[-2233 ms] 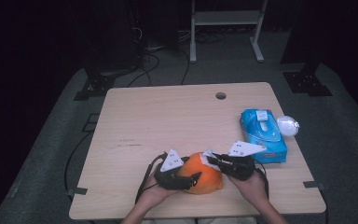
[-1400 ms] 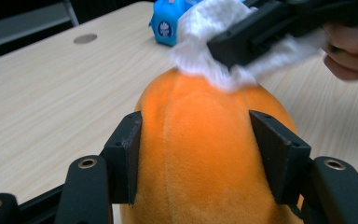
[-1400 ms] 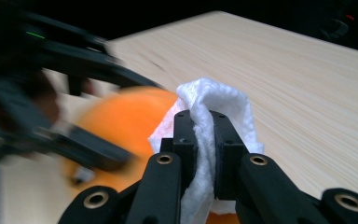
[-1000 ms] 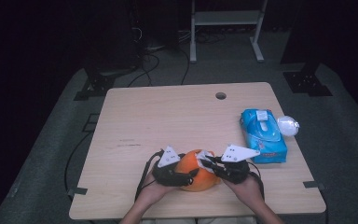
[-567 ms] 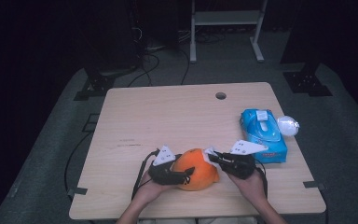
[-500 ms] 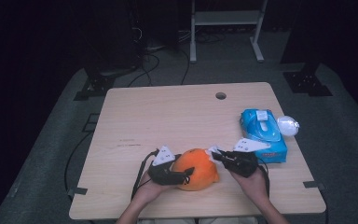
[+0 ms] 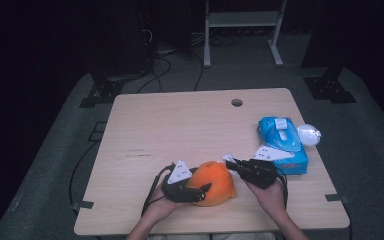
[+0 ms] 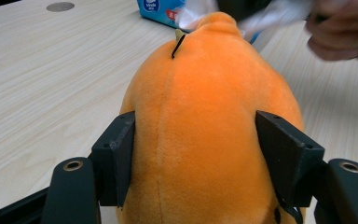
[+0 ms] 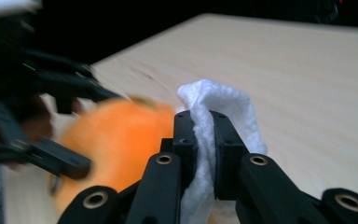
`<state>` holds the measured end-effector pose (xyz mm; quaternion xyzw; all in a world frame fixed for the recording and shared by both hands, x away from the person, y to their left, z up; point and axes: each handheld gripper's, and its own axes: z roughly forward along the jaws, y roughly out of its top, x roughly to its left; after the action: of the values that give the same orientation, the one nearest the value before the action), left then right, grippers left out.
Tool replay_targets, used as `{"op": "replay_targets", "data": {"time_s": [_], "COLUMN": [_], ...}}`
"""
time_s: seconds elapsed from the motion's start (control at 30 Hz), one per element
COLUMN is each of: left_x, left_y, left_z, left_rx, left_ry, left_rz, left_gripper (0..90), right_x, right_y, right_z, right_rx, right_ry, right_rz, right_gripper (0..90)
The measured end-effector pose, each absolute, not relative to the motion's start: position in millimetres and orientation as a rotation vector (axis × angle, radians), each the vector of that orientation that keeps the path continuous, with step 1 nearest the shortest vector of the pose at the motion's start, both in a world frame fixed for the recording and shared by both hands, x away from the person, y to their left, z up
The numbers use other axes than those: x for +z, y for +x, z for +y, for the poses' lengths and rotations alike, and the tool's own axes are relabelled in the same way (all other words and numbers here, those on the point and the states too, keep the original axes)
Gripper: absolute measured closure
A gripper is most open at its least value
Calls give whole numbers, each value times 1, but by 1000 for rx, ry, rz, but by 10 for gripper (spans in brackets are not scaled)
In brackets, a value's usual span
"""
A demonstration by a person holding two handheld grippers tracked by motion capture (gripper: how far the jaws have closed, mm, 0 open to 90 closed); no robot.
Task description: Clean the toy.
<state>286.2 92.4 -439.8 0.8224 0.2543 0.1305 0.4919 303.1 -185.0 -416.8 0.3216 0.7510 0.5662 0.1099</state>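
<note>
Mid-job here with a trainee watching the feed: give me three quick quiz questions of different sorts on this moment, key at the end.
1. True or false: the left gripper has its jaws on either side of the orange plush toy.
2. What is pinched between the jaws of the right gripper?
A. a folded white wipe
B. a blue cap
C. a cable
3. In the high view, which side of the table holds the blue wipes pack: the person's left or right?

Key
1. True; the pads press into the plush on both flanks.
2. A; the white wipe sticks up out of the closed jaws, next to the toy.
3. Right, near the table's right edge.
</note>
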Motion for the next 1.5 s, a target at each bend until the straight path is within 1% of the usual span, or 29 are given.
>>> {"op": "replay_targets", "data": {"time_s": [0.17, 0.37, 0.5, 0.57, 0.7, 0.83, 0.9, 0.93, 1.0, 1.07, 1.13, 1.17, 1.2, 1.23, 1.3, 1.33, 1.43, 1.47, 1.5], "left_x": [-439, -439, -438, -438, -437, -436, -435, -433, -430, -430, -435, -437, -439, -438, -434, -432, -427, -427, -428], "left_y": [285, 284, 280, 279, 278, 274, 275, 276, 281, 286, 292, 294, 294, 292, 286, 282, 272, 271, 272], "left_z": [90, 85, 83, 81, 79, 76, 78, 80, 84, 87, 88, 88, 87, 86, 82, 80, 74, 73, 73], "left_rx": [333, 341, 356, 362, 369, 387, 366, 345, 295, 256, 178, 153, 148, 181, 286, 345, 569, 592, 564], "left_ry": [2005, 1998, 2012, 2013, 2020, 2035, 2031, 2022, 2004, 1997, 1999, 1991, 1992, 1999, 1993, 1980, 1961, 1958, 1965], "left_rz": [605, 600, 570, 568, 549, 521, 512, 510, 539, 601, 670, 687, 689, 674, 626, 598, 480, 456, 456], "left_gripper": [330, 327, 332, 336, 336, 332, 329, 320, 271, 192, 126, 127, 153, 224, 363, 397, 430, 428, 415], "right_x": [-418, -398, -412, -418, -414, -413, -413, -414, -417, -417, -417, -418, -417, -417, -416, -414, -407, -405, -404], "right_y": [301, 288, 295, 301, 303, 295, 297, 299, 303, 303, 301, 301, 301, 302, 303, 304, 302, 301, 301], "right_z": [-186, -175, -171, -177, -184, -168, -169, -172, -177, -179, -179, -180, -180, -180, -180, -181, -186, -187, -187], "right_rx": [1692, 1758, 1593, 1550, 1573, 1554, 1520, 1509, 1499, 1508, 1519, 1527, 1533, 1538, 1563, 1565, 1608, 1631, 1642], "right_ry": [945, 808, 848, 883, 932, 815, 817, 836, 860, 866, 845, 849, 851, 856, 874, 873, 870, 864, 857], "right_rz": [2194, 2190, 2246, 2239, 2208, 2261, 2266, 2268, 2305, 2333, 2344, 2347, 2349, 2348, 2331, 2320, 2268, 2251, 2247], "right_gripper": [815, 814, 815, 815, 815, 814, 814, 815, 813, 811, 810, 810, 810, 810, 810, 809, 810, 810, 810]}}
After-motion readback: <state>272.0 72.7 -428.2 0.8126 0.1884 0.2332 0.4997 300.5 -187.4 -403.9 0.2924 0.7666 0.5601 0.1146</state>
